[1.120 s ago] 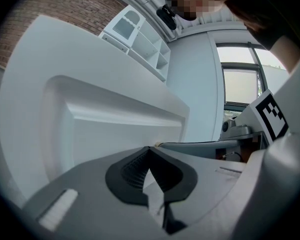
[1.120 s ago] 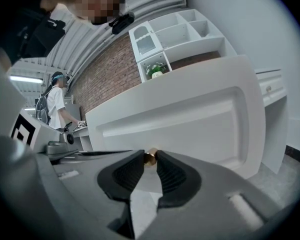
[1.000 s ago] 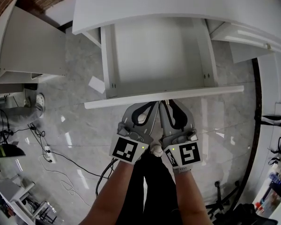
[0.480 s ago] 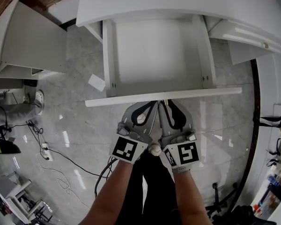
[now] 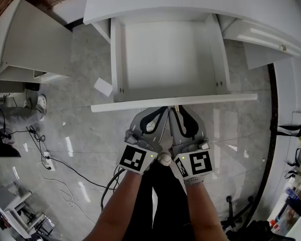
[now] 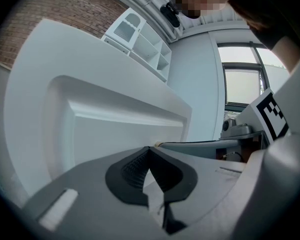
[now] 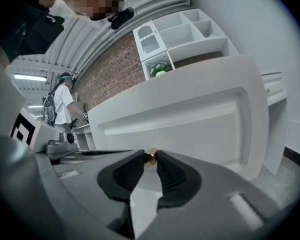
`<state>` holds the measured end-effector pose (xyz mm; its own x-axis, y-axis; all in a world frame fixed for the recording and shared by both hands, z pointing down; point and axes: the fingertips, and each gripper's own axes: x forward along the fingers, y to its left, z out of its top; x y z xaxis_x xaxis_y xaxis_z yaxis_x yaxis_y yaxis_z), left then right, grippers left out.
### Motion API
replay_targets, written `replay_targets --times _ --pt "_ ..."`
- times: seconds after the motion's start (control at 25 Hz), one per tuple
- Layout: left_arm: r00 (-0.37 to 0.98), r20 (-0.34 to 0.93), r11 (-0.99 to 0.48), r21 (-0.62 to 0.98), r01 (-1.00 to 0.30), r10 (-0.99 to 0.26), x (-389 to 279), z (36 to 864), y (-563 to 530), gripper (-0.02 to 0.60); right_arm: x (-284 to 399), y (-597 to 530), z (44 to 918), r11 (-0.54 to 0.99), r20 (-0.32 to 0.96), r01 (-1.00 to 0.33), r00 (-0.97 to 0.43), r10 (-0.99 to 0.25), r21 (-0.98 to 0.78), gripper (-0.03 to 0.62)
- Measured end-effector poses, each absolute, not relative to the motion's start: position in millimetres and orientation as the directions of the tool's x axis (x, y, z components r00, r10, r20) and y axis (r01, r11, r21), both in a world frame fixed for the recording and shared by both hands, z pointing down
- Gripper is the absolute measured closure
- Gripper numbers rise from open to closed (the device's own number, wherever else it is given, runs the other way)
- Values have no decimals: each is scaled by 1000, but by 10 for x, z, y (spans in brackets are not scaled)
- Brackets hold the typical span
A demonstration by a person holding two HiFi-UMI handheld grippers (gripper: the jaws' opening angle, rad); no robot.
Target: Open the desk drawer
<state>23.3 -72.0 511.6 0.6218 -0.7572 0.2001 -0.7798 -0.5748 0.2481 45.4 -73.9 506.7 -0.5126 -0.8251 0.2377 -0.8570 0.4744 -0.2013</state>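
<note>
The white wooden drawer (image 5: 165, 59) stands pulled far out from under the white table (image 5: 190, 4) and fills the upper middle of the head view. Its long white front panel (image 5: 135, 107) runs across the centre of the frame. Just below that panel the two tongs sit close side by side, each with its marker cube toward the bottom of the frame.

The right tongs (image 7: 150, 156) are closed on the small round brass knob (image 7: 150, 158) at the middle of the front panel. A dark ribbed pad presses on each side of the knob.

The left tongs (image 6: 149, 148) have their tips brought together with nothing between them. In the head view they lie just left of the knob, close to the panel.

A glossy grey marble-look floor (image 5: 90, 149) lies beneath. A white sheet of paper (image 5: 103, 88) rests on it left of the drawer. Black cables (image 5: 75, 172) trail through the lower left.
</note>
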Motion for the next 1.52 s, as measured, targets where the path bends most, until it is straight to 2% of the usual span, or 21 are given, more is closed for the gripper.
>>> replay_targets --times 1.16,1.52 --pt "641 215 -587 268 -764 -736 283 5106 -458 591 489 -499 5063 481 266 -859 -512 -817 -177 514" --pt "640 179 -589 267 -763 -747 181 5076 -372 581 567 -437 4888 535 210 -828 -561 -801 -167 505"
